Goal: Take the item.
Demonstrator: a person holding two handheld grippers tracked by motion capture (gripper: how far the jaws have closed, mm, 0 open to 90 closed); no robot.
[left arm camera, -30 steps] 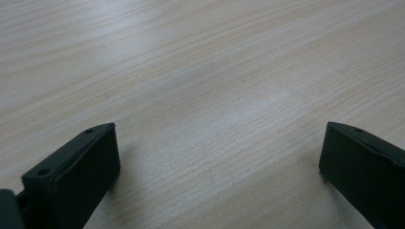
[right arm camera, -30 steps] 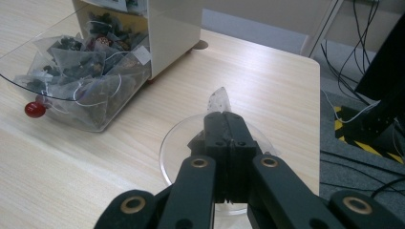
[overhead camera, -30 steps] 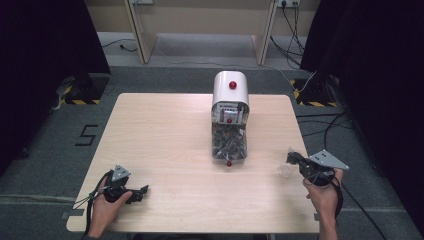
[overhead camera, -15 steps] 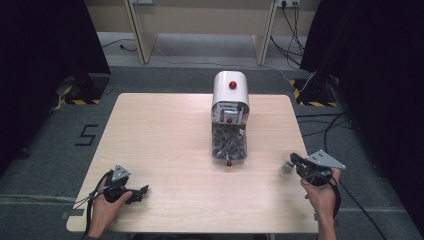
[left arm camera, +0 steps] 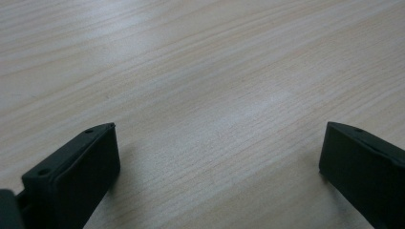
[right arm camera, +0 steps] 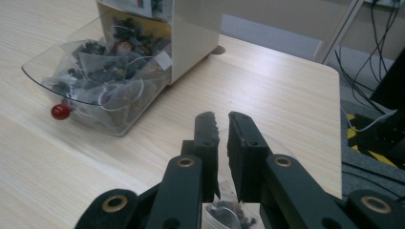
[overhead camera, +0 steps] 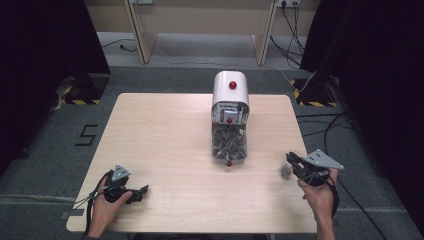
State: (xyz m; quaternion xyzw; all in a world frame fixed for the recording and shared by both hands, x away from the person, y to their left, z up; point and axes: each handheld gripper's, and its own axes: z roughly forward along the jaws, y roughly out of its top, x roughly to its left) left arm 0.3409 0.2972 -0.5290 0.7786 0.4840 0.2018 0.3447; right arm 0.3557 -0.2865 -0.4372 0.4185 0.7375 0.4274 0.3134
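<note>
While the right gripper [overhead camera: 291,160] hangs low at the near right edge of the table [overhead camera: 165,130], its jaws have just been opening to a slit – tea bag [right arm camera: 224,215] loose between them | left gripper [overhead camera: 144,190] wide open, empty, near left | finish the release low – right of the tea-bag dispenser [overhead camera: 230,107].

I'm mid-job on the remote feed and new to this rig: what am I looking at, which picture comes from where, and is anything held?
No robot arm: a person holds a two-jaw gripper in each hand. The high view looks down on the wooden table. On it stands a white dispenser with a clear drawer of tea bags pulled open. The other two pictures come from cameras riding on the grippers. The left gripper rests low over bare wood, jaws wide apart. The right gripper has just been opening slightly; a tea bag sits between its jaws, though whether they still pinch it is unclear.
</note>
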